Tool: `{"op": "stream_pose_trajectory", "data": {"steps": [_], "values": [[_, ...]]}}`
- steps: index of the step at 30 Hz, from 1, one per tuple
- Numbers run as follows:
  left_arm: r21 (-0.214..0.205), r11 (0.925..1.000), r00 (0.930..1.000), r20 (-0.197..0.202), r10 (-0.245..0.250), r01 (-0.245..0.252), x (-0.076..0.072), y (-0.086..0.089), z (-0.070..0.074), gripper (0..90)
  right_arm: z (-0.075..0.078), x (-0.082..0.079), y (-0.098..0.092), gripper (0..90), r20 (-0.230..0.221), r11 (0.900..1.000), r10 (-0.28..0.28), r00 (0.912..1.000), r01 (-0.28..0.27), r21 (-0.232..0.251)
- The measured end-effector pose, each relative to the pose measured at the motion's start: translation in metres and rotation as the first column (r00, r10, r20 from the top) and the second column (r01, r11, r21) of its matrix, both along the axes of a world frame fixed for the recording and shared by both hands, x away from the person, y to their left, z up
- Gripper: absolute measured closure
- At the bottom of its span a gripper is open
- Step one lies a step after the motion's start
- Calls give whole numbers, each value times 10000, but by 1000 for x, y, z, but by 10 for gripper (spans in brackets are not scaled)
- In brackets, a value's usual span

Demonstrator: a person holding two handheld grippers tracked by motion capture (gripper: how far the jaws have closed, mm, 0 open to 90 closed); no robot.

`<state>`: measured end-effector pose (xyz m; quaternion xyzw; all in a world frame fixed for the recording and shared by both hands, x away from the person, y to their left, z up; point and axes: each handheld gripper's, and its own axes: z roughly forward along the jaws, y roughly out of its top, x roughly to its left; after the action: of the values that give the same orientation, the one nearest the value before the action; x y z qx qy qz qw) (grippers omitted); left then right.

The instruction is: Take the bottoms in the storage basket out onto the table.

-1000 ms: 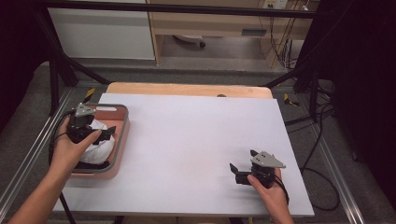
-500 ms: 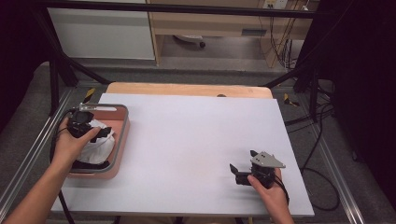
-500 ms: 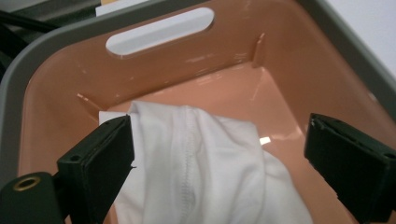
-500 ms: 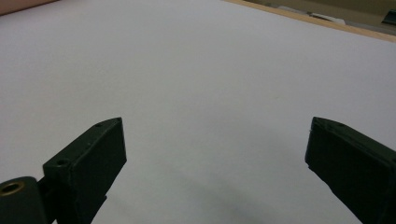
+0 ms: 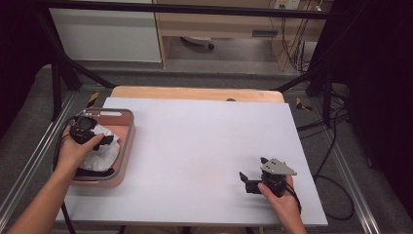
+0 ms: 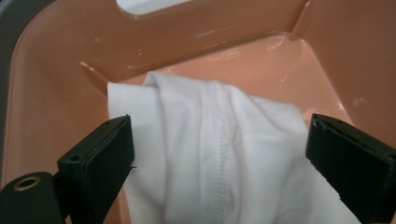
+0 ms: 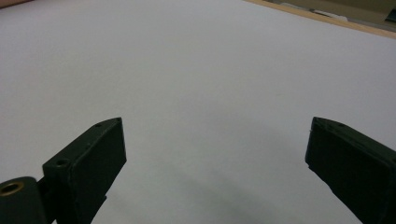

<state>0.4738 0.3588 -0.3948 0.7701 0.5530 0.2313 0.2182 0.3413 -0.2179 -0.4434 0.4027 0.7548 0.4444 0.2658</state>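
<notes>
High view: the left gripper (image 5: 100,141) is sitting lower in the basket (image 5: 127,146) than a second ago, when it was hovering above the near rim; it is now tipping down over the white cloth (image 5: 100,153), and the hand is covering less of the fabric than before. The right gripper (image 5: 249,181) is resting in the same spot near the table's (image 5: 204,136) front right corner, well apart from the basket. I am reading this as the approach to a pick: the cloth is about to be taken out, but no grasp is made yet.

In the left gripper view the jaws are standing wide apart, one on each side of the cloth (image 6: 219,154), which is lying crumpled in the basket's bottom with nothing pinched. The right gripper's jaws are likewise spread, with bare table (image 7: 196,84) between them.

The cloth is looking like a soft knit garment, thin and limp, folding into loose ridges, with a double-stitched seam running down its middle. The basket (image 6: 60,70) is smooth, glossy salmon-pink plastic with rounded corners, a grey rim and a slot handle in its far wall. The table is matte, flat and pale.
</notes>
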Motion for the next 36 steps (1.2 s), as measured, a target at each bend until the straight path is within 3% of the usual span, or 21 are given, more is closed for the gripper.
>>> {"op": "stream_pose_trajectory", "data": {"steps": [10, 13, 26, 29, 30, 32, 36], "values": [[255, 9996, 9997, -209, 100, -95, 2, -2, -6, 75, 0, 0, 1, 53, -12, 10000, 68, 10000, -68, -56], [241, 9997, 9991, -406, 112, -102, 4, -2, -9, 74, 0, 0, 0, 52, -7, 10000, 60, 10000, -60, -19], [96, 9993, 9974, -621, 355, -350, 8, -1, -18, 98, -1, 1, 0, 52, -55, 9999, 141, 9999, -141, -29], [26, 9993, 9968, -698, 384, -383, 8, 0, -20, 163, -1, 1, -1, 52, -75, 9999, 124, 9999, -125, -27], [-6, 9995, 9974, -638, 321, -322, 8, 1, -19, 259, -1, 1, -1, 52, -83, 9999, 138, 9999, -138, -31], [-8, 9995, 9978, -572, 323, -324, 7, 1, -18, 300, -1, 1, -1, 52, -74, 9999, 143, 9999, -143, -54], [26, 10000, 9992, -389, 65, -64, 3, 1, -14, 558, -1, 1, 1, 54, -126, 9998, 193, 9997, -194, -82]]}}
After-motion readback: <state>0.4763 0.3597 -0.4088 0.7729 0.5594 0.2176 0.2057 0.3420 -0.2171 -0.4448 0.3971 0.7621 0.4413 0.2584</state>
